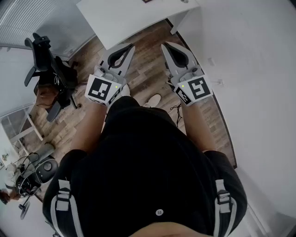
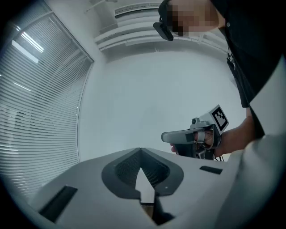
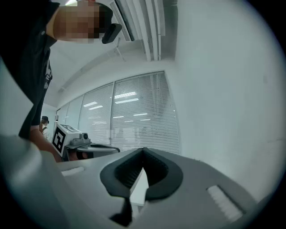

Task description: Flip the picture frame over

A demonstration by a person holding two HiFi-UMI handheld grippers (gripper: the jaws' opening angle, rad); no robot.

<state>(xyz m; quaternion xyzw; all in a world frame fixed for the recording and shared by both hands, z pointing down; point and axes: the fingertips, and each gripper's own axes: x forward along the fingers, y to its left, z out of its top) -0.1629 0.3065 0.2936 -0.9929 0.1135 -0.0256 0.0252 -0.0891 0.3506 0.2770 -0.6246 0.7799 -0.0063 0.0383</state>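
Observation:
No picture frame can be made out; only a small dark thing (image 1: 148, 1) shows on the white table (image 1: 129, 18), cut off by the picture's top edge. I hold both grippers level at waist height, short of the table's near edge. The left gripper (image 1: 131, 45) has its tips together with nothing between them, as its own view (image 2: 140, 149) also shows. The right gripper (image 1: 165, 45) is shut and empty too, tips meeting (image 3: 143, 149). Each gripper view catches the other gripper to the side: the right one (image 2: 196, 134) and the left one (image 3: 80, 143).
A black office chair (image 1: 51, 74) stands at the left on the wood floor (image 1: 148, 76). My shoes (image 1: 152, 99) show below the grippers. A white wall (image 1: 259, 92) runs along the right. Window blinds (image 3: 134, 116) fill one side of the room.

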